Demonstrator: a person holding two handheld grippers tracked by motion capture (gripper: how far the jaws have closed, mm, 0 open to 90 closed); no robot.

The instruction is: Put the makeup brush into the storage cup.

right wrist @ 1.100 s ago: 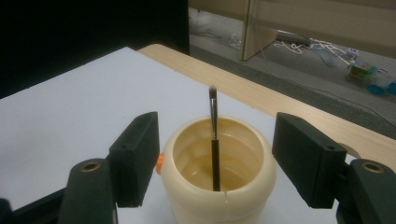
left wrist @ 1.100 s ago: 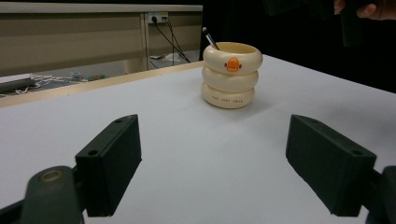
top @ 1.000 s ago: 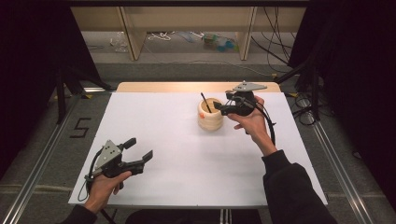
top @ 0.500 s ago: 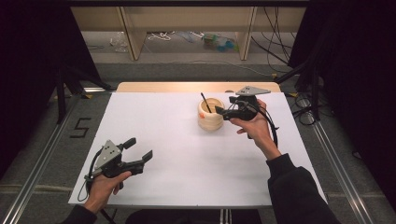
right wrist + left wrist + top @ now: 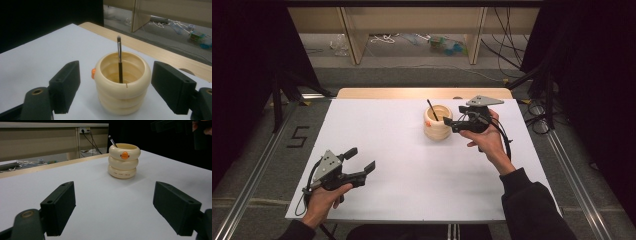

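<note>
A cream ribbed cup (image 5: 438, 125) with an orange duck beak stands right of centre toward the back of the white table (image 5: 412, 175). A thin black brush (image 5: 432, 109) leans inside it. My right gripper (image 5: 451, 123) is open just right of the cup, pointing at it. In the right gripper view the cup (image 5: 122, 92) and brush (image 5: 120, 66) sit just ahead, between the spread jaws of my right gripper (image 5: 119, 86). My left gripper (image 5: 360, 160) is open and empty near the front left. The left gripper view shows the cup (image 5: 123, 161) farther off.
A wooden strip (image 5: 422, 93) edges the table's back. Beyond it stand shelf legs (image 5: 354, 35) with cables and clutter on the floor. Metal rails (image 5: 574, 175) run along both sides. A "5" (image 5: 297, 136) is marked on the floor at left.
My right gripper has shifted slightly toward the near side and lower, staying beside the cup. The left gripper, cup and brush have not moved.
</note>
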